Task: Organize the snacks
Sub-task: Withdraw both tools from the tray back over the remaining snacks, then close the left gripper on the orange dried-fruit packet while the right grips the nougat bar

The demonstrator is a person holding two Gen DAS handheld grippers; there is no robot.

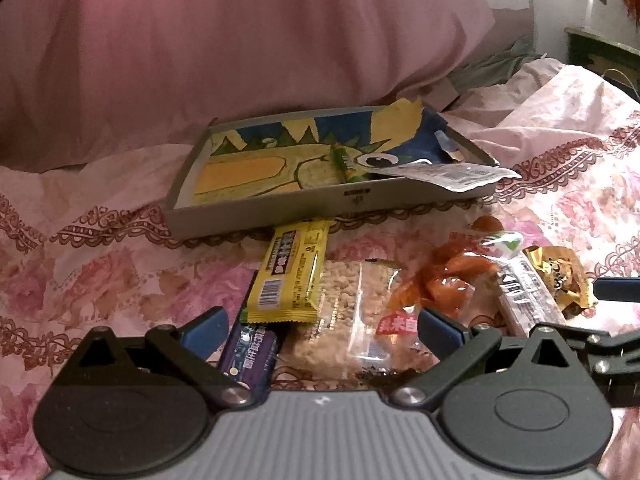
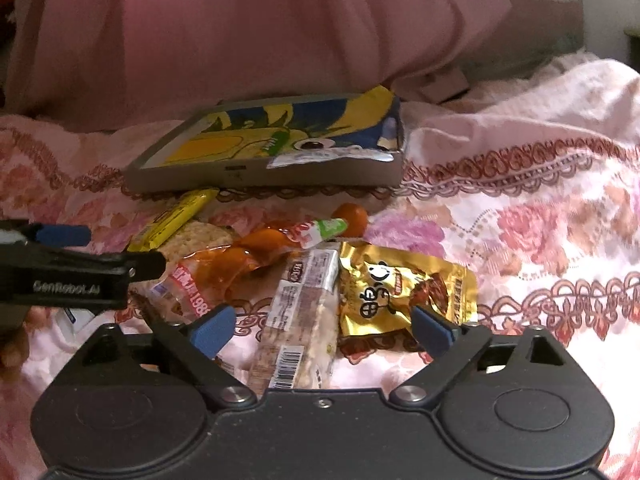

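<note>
- The snacks lie in a loose heap on a bed spread with a pink floral bedsheet [image 2: 520, 216], just in front of a shallow grey box [image 1: 280, 208] lined with a blue and yellow cartoon picture.
- In the box sit a green tube-shaped snack [image 1: 347, 162] and, over its right front corner, a silvery white packet [image 1: 452, 174] with print too small to read.
- The left gripper [image 1: 320, 330] hovers with its jaws spread wide and nothing clamped. Below them lie a yellow bar wrapper [image 1: 294, 276] with a barcode and blurred Chinese writing, a purple wrapper [image 1: 252, 354], and a clear bag of crumbly rice cake [image 1: 348, 304].
- On that gripper's side arm, seen from the right wrist camera, reads "GenRobot.AI".
- The right gripper [image 2: 320, 330] also stands open, gripping nothing. A clear-wrapped nut bar [image 2: 300, 328] with a barcode lies between its blue fingers [image 2: 212, 330].
- Just right of the bar is a gold foil packet [image 2: 408, 292] with a panda drawing and Chinese characters.
- An orange transparent wrapper [image 2: 240, 256] carries a red label reading "1988".
- A green and white stick [image 2: 324, 230] lies across the heap.
</note>
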